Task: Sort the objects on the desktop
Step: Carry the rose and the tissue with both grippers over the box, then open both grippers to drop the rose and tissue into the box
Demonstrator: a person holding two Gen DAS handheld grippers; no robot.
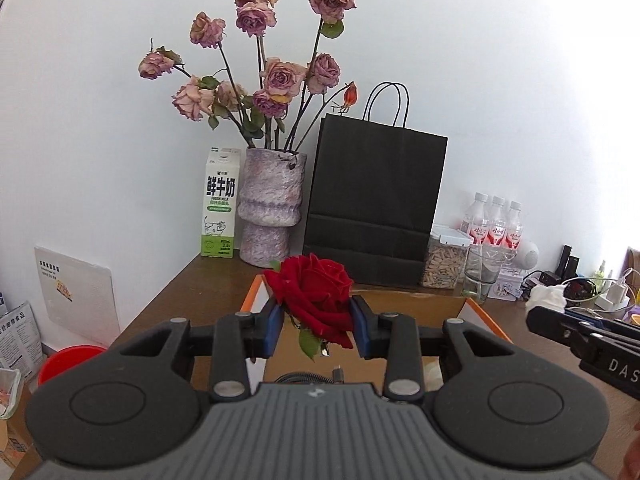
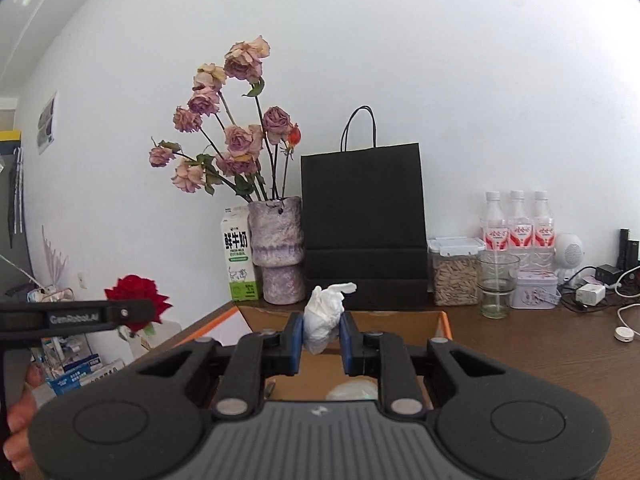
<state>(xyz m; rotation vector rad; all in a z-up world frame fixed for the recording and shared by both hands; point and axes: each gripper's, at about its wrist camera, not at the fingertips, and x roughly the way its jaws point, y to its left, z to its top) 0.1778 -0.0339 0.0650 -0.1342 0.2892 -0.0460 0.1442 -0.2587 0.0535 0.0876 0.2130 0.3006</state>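
Note:
My left gripper [image 1: 317, 322] is shut on a red rose [image 1: 314, 294], held up above an open cardboard box [image 1: 420, 308] with orange edges. Seen from the right wrist view, that rose [image 2: 134, 294] and the left gripper [image 2: 138, 312] hang at the far left. A crumpled white tissue [image 2: 325, 316] is pinched in my right gripper [image 2: 320, 340], also above the cardboard box [image 2: 392, 318]. In the left wrist view the tissue [image 1: 546, 298] shows at the right, at the tip of the right gripper [image 1: 534, 320].
At the back of the brown desk [image 2: 540, 352] stand a milk carton [image 1: 219, 204], a vase of dried roses [image 1: 272, 204], a black paper bag [image 1: 376, 200], a jar of seeds [image 2: 456, 272], a glass [image 2: 496, 284], three bottles [image 2: 518, 220], a tin and chargers with cables. A red bin [image 1: 68, 362] sits left of the desk.

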